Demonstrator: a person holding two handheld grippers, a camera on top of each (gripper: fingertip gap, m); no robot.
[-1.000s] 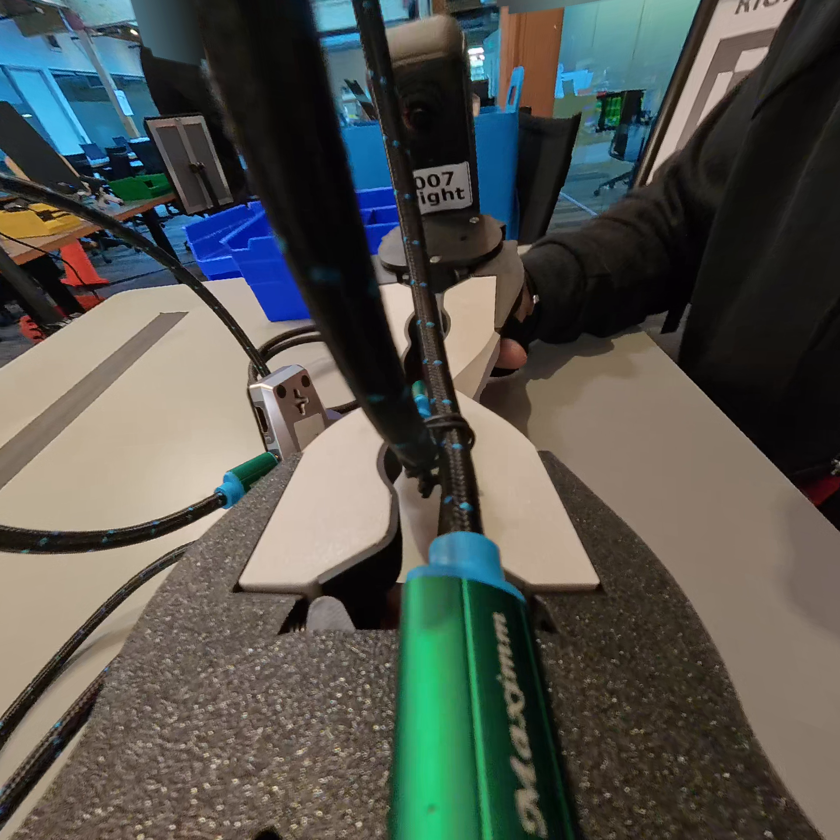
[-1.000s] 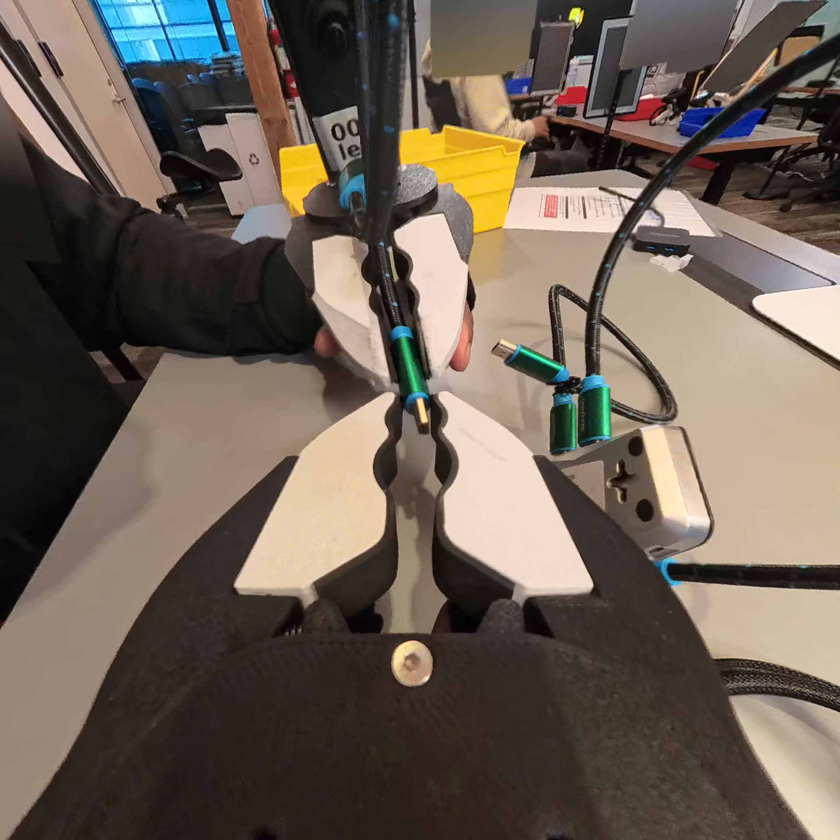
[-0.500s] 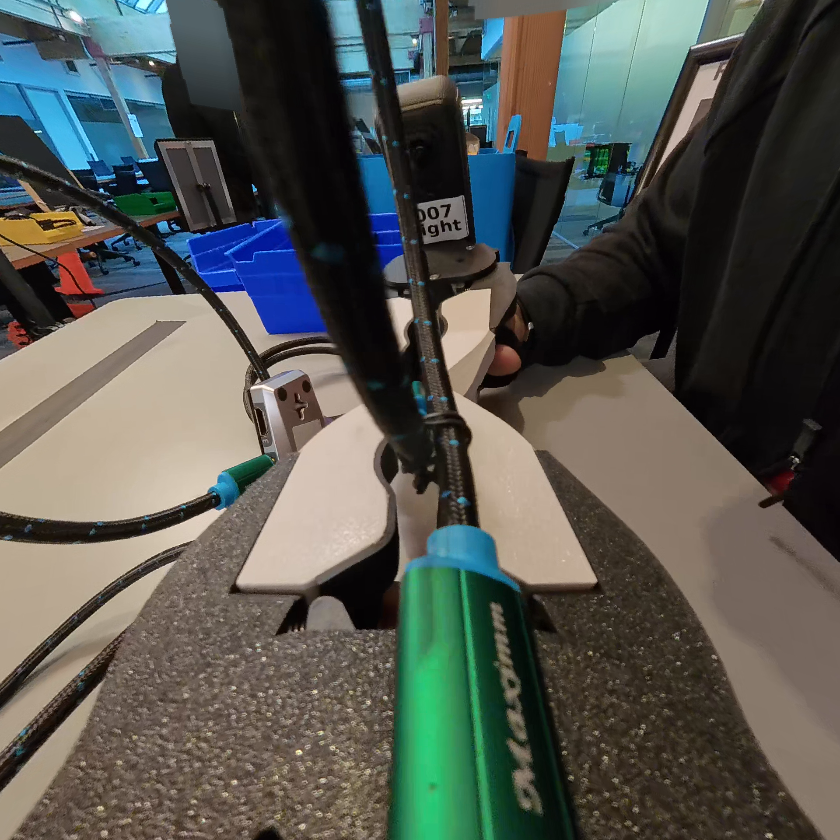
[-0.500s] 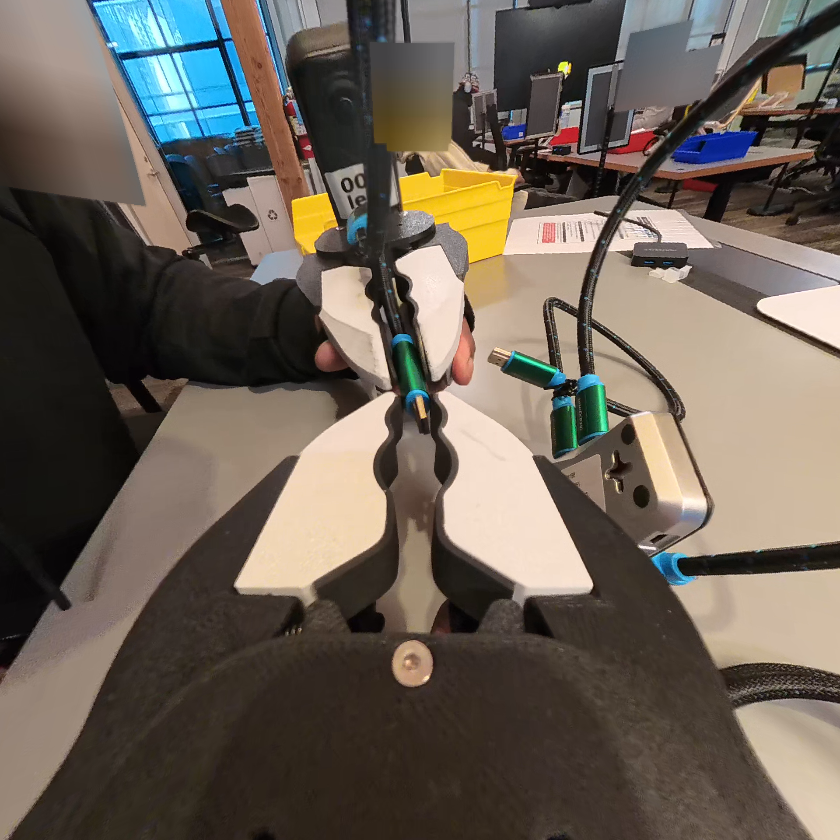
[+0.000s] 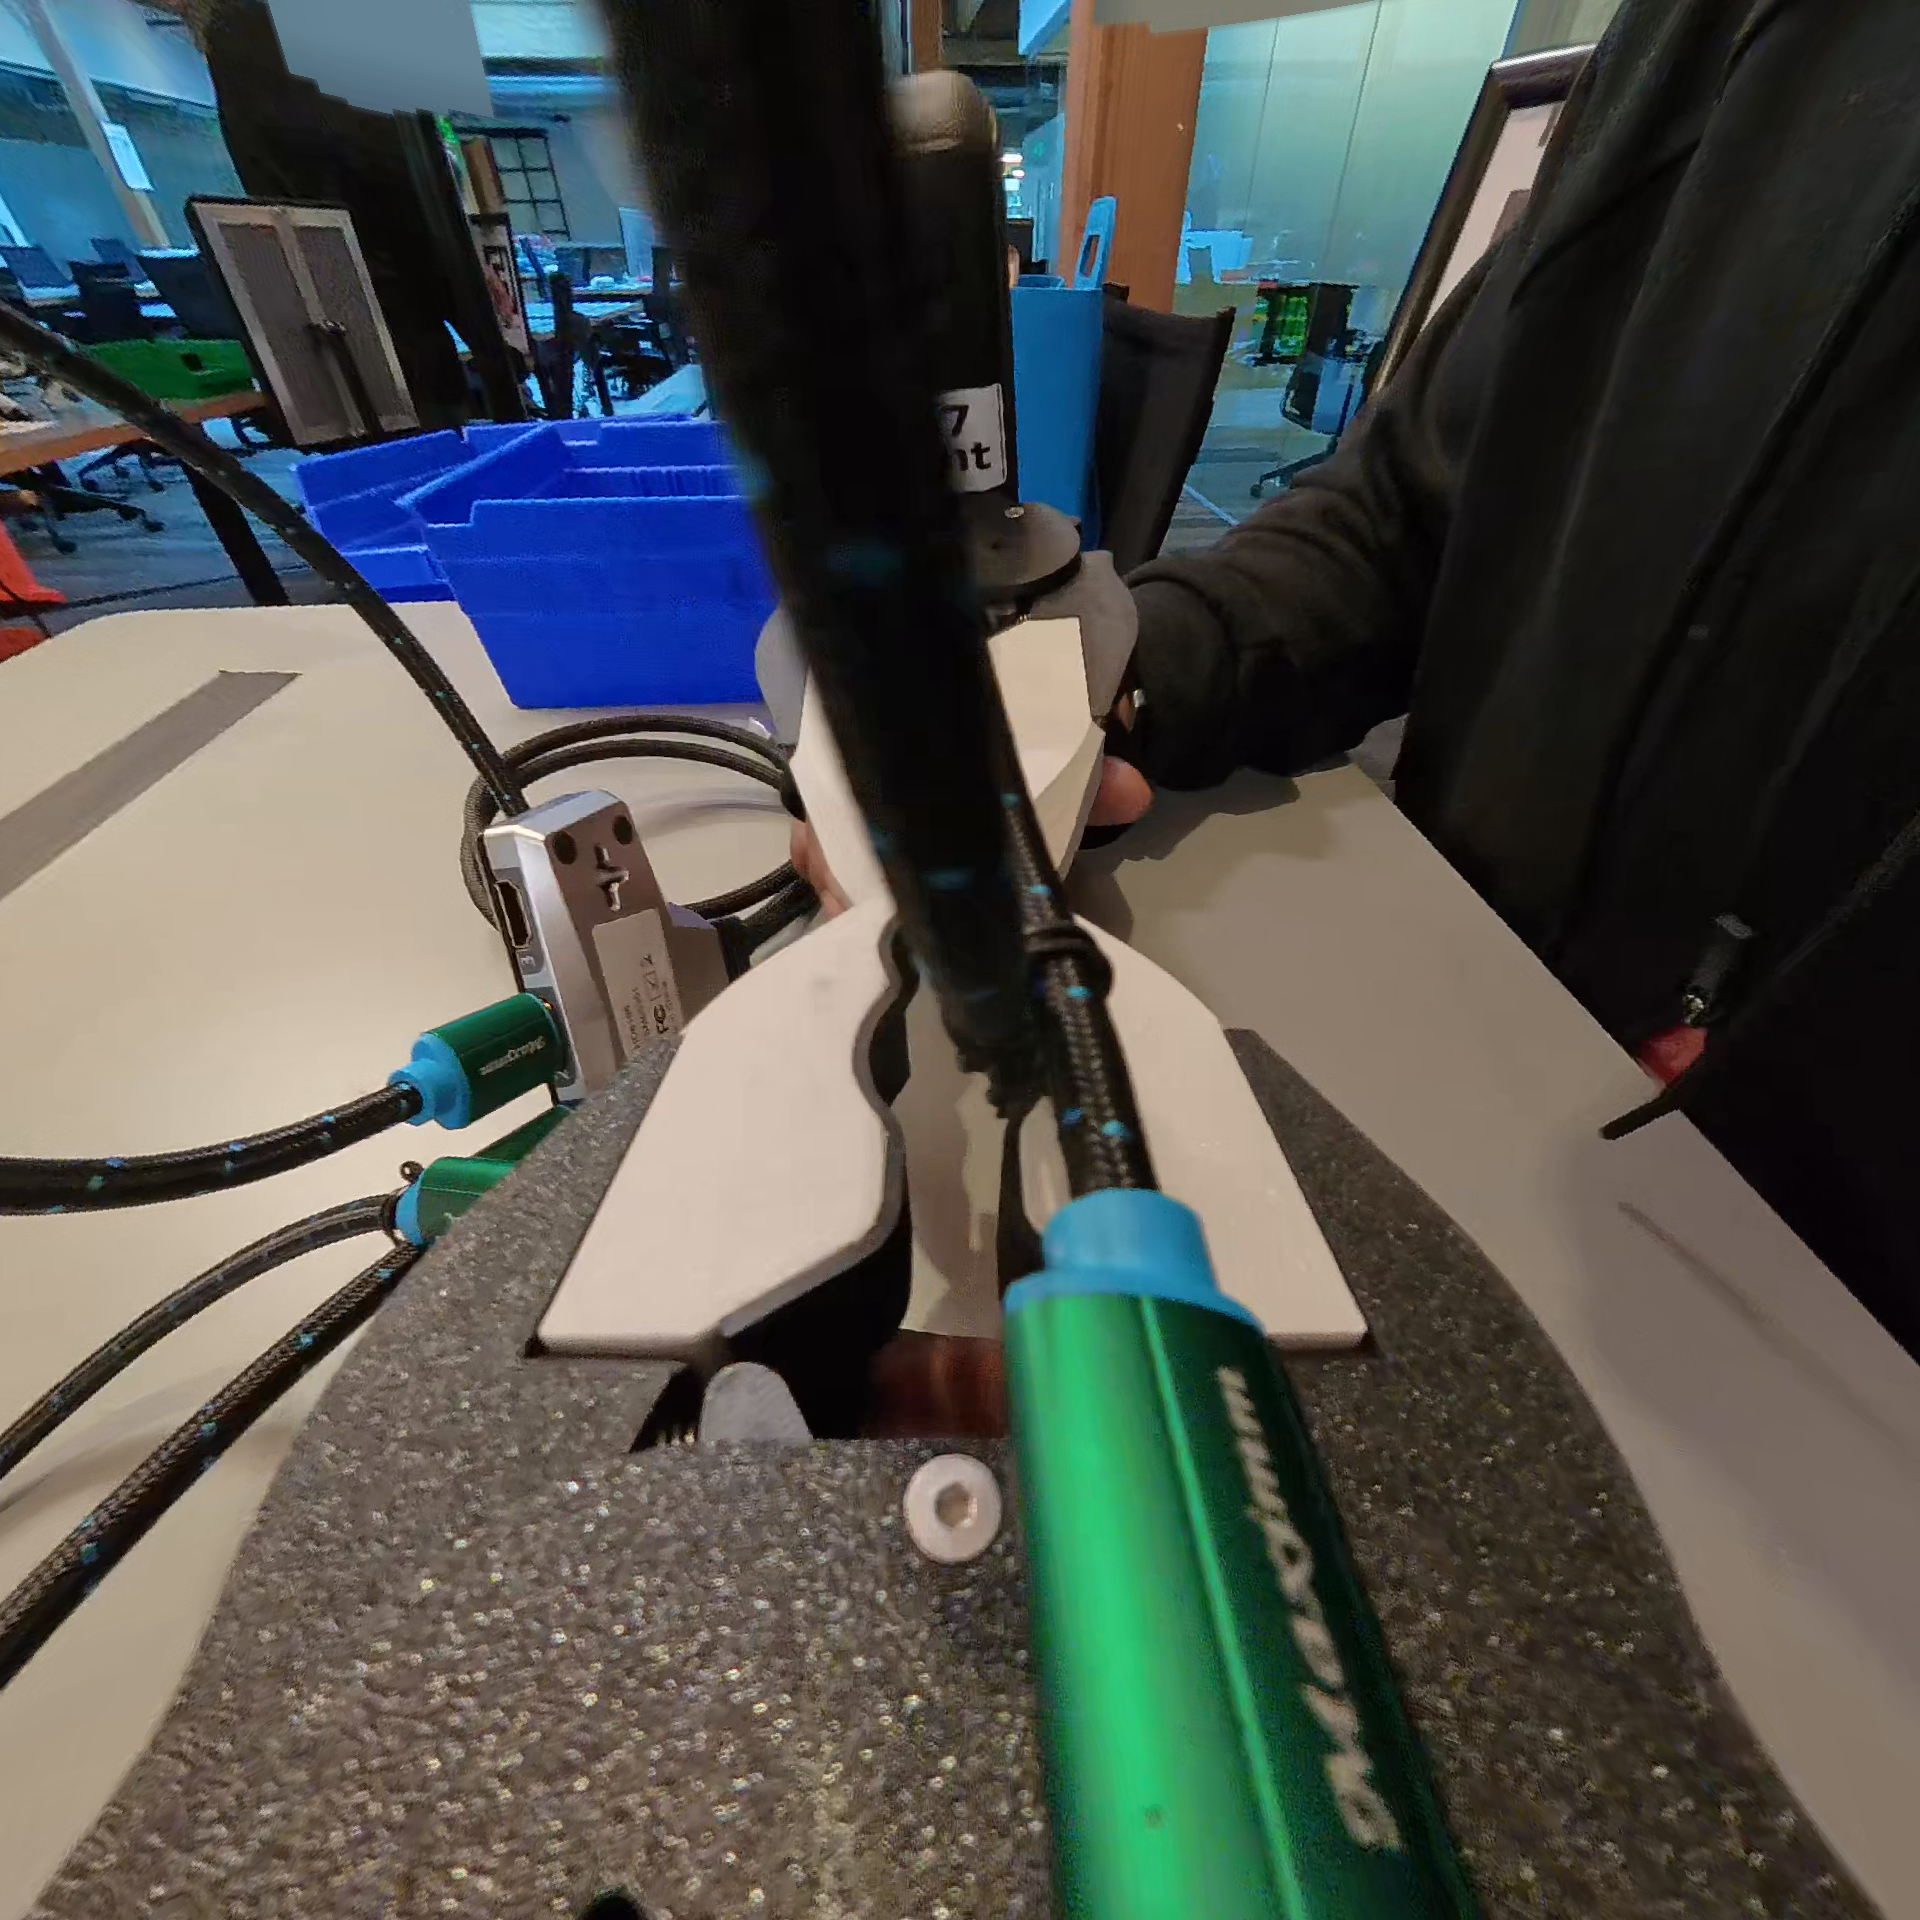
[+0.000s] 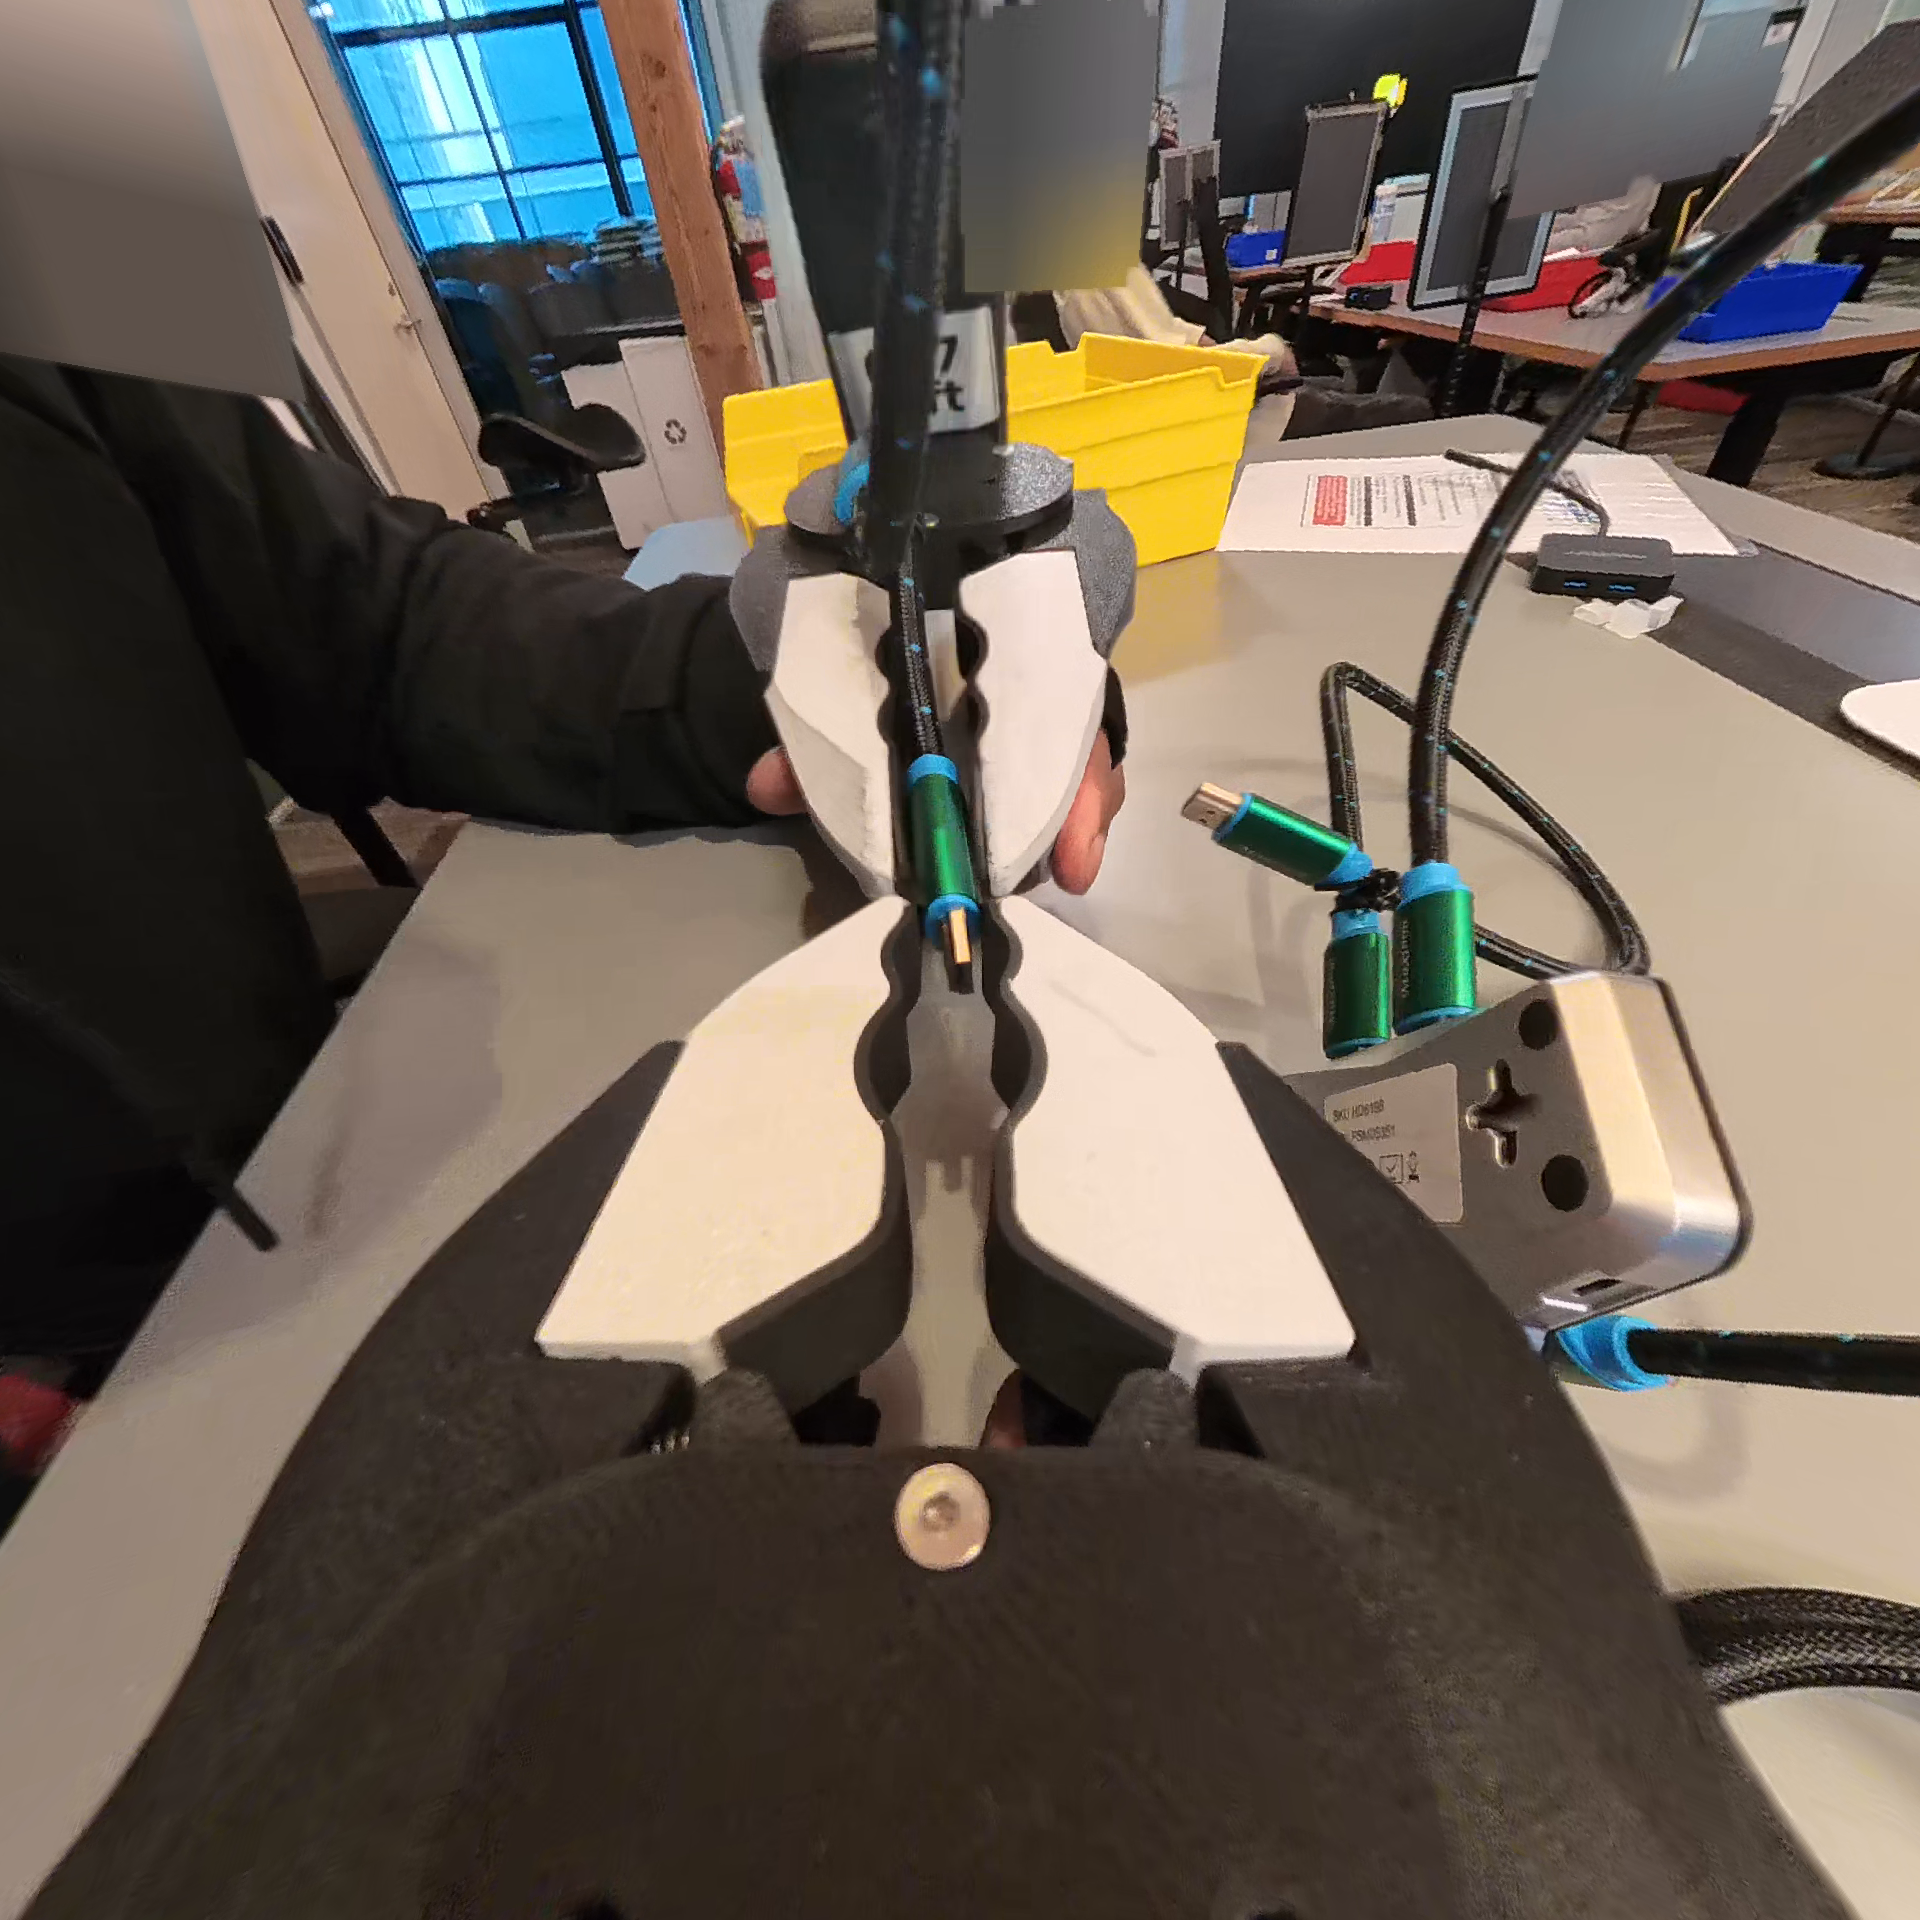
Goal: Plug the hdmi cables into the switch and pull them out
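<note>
Left wrist view: the left hand-held gripper [image 5: 971, 1029] pinches a black braided cable [image 5: 1081, 1049] between its white fingers [image 5: 748, 1143]. That cable's green plug [image 5: 1195, 1558] lies back over the hand-held gripper's black body, very close to the camera. Just to the left of the fingers, the silver switch [image 5: 582, 914] sits tipped on the grey counter [image 5: 208, 935]. One green plug [image 5: 488, 1060] is in the switch's near end. Past the fingertips, the right hand-held gripper [image 5: 935, 790] faces this one. Blue bins [image 5: 582, 582] stand behind.

Right wrist view: the right hand-held gripper [image 6: 948, 971] has its fingers a little apart, with nothing between them. Right ahead, tip to tip, the left hand-held gripper [image 6: 940, 883] pinches the green plug [image 6: 943, 852], whose gold tip points down into the gap. To the right sits the switch [image 6: 1558, 1132] with two green plugs [image 6: 1397, 971] in its top edge. One loose plug [image 6: 1273, 826] rests nearby. A yellow bin [image 6: 1132, 436] stands far ahead.
</note>
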